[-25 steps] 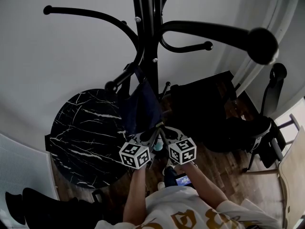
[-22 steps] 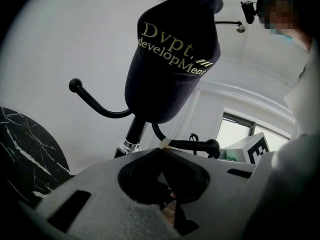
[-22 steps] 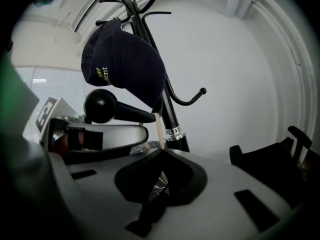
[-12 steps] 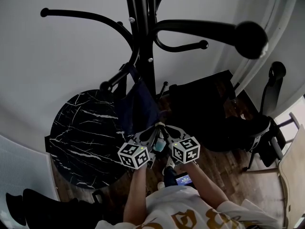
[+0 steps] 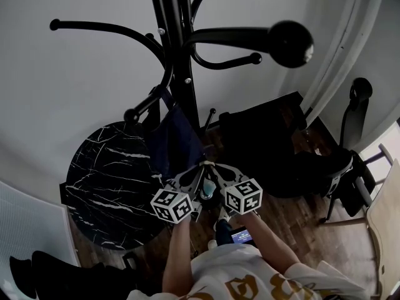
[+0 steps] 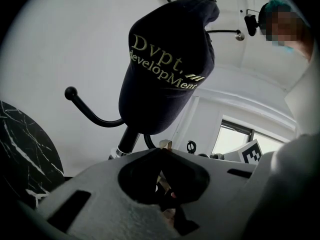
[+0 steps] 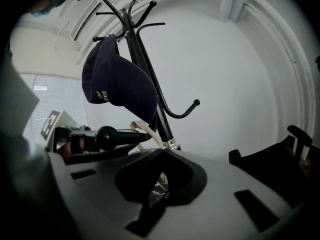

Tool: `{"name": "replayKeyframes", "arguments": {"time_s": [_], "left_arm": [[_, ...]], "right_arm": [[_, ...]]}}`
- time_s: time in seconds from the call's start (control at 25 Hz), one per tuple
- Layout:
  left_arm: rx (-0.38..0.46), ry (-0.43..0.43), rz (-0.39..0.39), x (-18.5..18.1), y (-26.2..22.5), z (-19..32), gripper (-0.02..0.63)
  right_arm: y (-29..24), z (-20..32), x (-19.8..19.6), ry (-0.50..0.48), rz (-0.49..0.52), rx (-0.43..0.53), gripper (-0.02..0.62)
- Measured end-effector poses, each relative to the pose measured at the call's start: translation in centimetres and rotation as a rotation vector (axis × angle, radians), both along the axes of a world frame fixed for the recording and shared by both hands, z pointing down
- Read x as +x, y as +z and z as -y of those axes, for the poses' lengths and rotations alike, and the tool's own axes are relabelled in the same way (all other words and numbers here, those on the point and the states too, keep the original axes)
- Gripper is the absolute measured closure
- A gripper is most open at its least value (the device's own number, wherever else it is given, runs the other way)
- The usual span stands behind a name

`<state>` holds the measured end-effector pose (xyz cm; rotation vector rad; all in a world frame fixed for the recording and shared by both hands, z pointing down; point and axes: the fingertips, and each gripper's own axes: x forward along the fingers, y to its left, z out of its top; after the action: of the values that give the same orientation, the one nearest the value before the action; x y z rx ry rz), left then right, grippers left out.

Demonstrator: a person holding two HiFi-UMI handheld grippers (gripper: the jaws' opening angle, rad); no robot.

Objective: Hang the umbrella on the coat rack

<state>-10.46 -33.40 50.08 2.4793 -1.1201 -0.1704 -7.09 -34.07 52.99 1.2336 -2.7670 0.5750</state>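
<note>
Now we hold the umbrella by its cream strap (image 7: pixel 145 130), low down and just in front of the coat rack (image 5: pixel 181 74). We cannot see much of the umbrella itself, because it hangs under our grippers. A small blue-green bit (image 5: pixel 207 190) between them may be part of it. The left gripper (image 6: pixel 162 148) is pinched tight, with a little cream end of the strap poking out at its tip. The right gripper (image 7: pixel 162 150) is pinched tight on the strap too, and the loop curls up from its tip. The two grippers sit side by side, very close. A dark blue cap (image 6: pixel 165 64) hangs on one low hook, so we think that one is taken. A free hook (image 7: pixel 182 113) with a ball on its end sticks out from the pole. To do this well, we should lift both grippers together, pull the loop open a bit and slide it over the ball. We should let go only when the strap rests in the bend, and keep away from the cap and the round black table (image 5: pixel 106 167).
</note>
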Motion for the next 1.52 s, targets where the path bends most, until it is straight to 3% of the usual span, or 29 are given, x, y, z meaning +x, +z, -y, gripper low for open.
{"name": "replayKeyframes", "arguments": {"time_s": [0.44,0.76,1.52], "left_arm": [[0.013,0.006,-0.005,0.2,-0.7,-1.3,0.588],[0.019,0.013,0.008,0.6,-1.0,-2.5,0.588],[0.066,0.037,0.027,1.5,-2.8,-4.8,0.587]], "right_arm": [[-0.7,-1.3,0.1,-0.005,0.022,-0.004,0.583],[-1.0,-2.6,0.5,0.006,-0.023,0.033,0.583],[-2.9,-5.3,1.8,0.015,0.048,0.055,0.583]]}}
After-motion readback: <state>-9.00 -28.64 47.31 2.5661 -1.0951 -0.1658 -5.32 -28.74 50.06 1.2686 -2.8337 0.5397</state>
